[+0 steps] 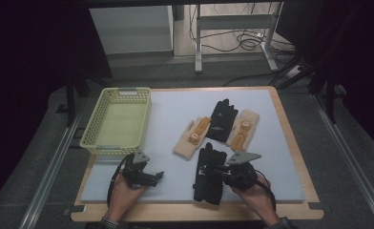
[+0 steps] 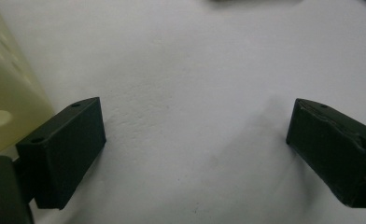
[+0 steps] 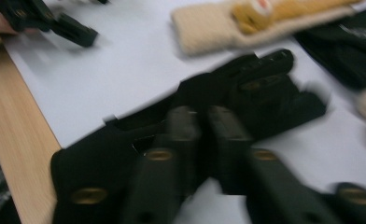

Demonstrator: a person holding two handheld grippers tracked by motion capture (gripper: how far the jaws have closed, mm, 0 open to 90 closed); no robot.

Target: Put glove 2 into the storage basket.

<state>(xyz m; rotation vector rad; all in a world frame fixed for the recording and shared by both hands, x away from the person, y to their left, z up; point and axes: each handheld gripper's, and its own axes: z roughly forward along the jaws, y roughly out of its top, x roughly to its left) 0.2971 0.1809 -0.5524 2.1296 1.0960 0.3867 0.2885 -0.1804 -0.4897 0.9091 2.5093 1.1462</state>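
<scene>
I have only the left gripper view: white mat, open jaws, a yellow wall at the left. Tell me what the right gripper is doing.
Observer: The right gripper hangs right over a black glove near the front edge of the mat, jaws a little apart.
Operator: List what else lies on the mat.
Observer: Three more gloves lie beyond it, side by side: a cream glove, a second black glove and another cream glove.
Operator: Name that yellow wall.
Observer: It is an empty yellow basket at the mat's far left corner, just beyond your left gripper.
</scene>
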